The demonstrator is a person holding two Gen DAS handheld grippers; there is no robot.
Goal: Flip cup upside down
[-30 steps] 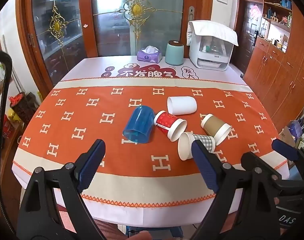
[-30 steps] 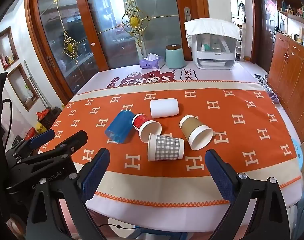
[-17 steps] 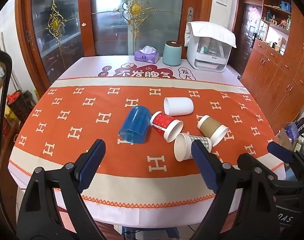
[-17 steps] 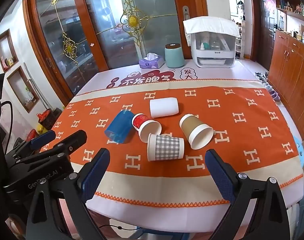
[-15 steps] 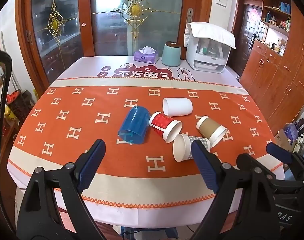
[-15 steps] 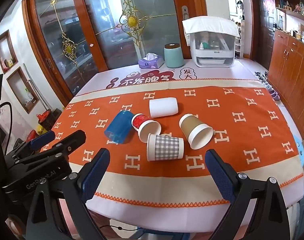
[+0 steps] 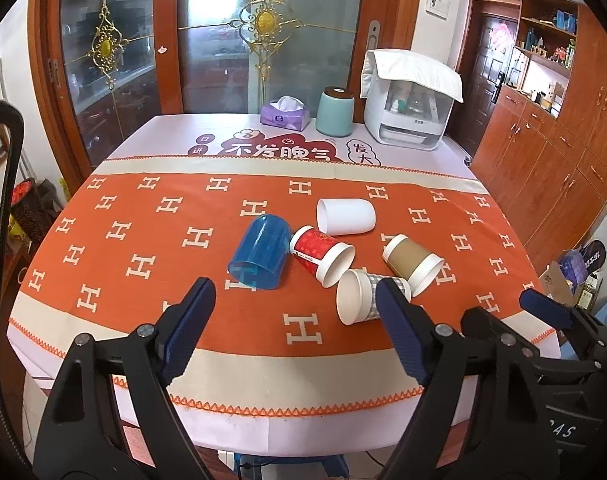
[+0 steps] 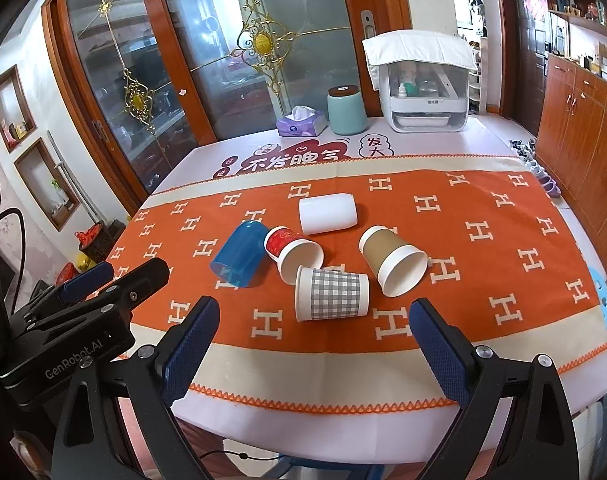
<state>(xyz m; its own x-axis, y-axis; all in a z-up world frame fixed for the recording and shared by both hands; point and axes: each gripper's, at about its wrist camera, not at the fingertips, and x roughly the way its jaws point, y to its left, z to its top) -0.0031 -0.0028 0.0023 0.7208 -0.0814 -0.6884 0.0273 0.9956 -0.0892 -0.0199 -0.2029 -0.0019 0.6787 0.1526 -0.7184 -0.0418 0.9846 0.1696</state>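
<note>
Not started: five cups [image 8: 330, 294] lying sideways on worktop [image 8: 503, 240], none inverted; both sets of jaws released, empty, short of them

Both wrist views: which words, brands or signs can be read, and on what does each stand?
"GenRobot.AI": body of the left gripper.
"不发胖气", "发大": white table cover, partly stylised.
"H" pattern: orange tablecloth.
Letters ending "AS": right gripper body, cut off.
Print on the red paper cup and white appliance: too small.
</note>
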